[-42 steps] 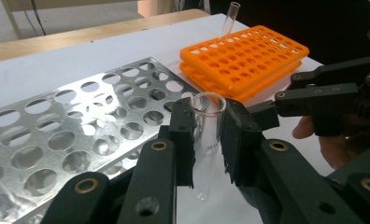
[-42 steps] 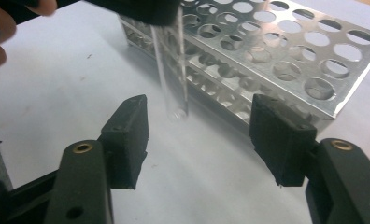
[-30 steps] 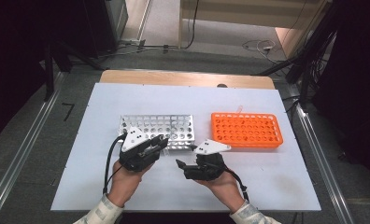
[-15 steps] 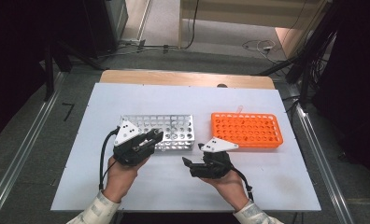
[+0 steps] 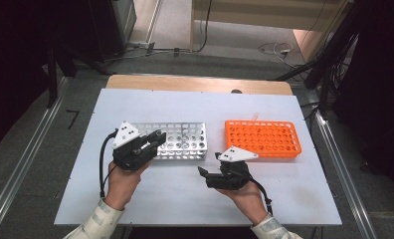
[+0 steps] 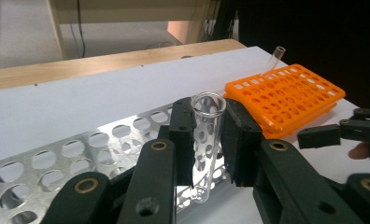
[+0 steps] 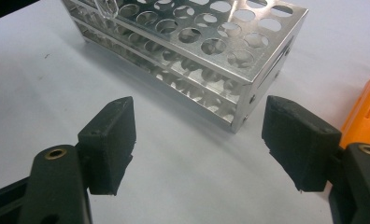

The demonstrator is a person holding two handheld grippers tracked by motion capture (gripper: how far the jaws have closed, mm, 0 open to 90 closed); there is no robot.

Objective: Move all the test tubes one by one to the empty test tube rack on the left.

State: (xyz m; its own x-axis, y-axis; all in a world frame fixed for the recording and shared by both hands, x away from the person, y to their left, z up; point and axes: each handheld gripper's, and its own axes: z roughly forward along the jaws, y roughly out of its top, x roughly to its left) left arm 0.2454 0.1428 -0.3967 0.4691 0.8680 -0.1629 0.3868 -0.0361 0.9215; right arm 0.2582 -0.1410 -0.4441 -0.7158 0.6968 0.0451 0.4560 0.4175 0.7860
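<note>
My left gripper (image 5: 155, 138) (image 6: 206, 123) is shut on a clear glass test tube (image 6: 206, 140), held upright with its open mouth up, over the near left part of the metal rack (image 5: 185, 139) (image 6: 80, 154). The tube's rounded bottom (image 7: 106, 7) hangs just above that rack (image 7: 197, 42). My right gripper (image 5: 210, 164) (image 7: 199, 135) stands open near the rack's right end; its jaws have just been opening and nothing is between them. The orange rack (image 5: 262, 138) (image 6: 286, 95) lies to the right, with a second tube (image 6: 275, 58) leaning at its far edge.
Both racks sit on a white table top (image 5: 185, 104) with a wooden strip (image 5: 195, 82) along its far edge. Bare table lies in front of the racks around both hands. Dark floor and metal rails flank the table.
My left gripper has drifted a little left and up with the tube in it. The right gripper's jaws stand wider than a second ago, and that hand has hardly shifted.
</note>
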